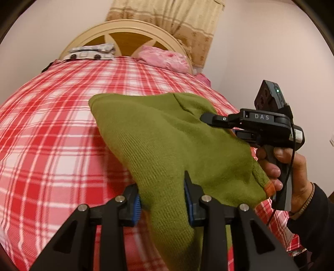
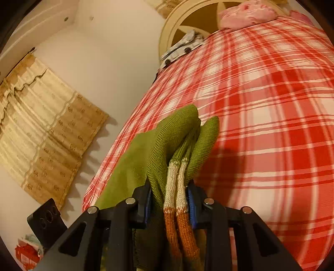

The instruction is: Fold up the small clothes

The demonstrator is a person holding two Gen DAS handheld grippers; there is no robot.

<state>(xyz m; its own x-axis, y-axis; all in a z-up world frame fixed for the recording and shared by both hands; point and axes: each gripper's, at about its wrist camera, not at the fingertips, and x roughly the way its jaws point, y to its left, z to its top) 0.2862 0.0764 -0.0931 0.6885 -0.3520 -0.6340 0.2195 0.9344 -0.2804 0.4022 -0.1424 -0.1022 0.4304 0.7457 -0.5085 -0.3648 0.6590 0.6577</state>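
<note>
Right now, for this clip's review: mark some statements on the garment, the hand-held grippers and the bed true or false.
1. Both hand-held grippers hold the green knitted garment. True: left hand-held gripper, right hand-held gripper.
2. The garment lies flat on the bed. False: it hangs lifted between the grippers.
3. The bedsheet is red and white plaid. True.
4. The right gripper clamps plain green fabric only. False: striped cream and orange cuffs sit between its pads.
5. A pink pillow lies by the headboard. True.

**Layout over the bed**

We find the knit garment (image 1: 167,141) stretched above the bedspread (image 1: 52,129), between left gripper (image 1: 162,202) and right gripper (image 2: 169,200). Pillow (image 1: 162,57) lies against the headboard (image 1: 125,27), curtain (image 1: 177,18) behind.
</note>
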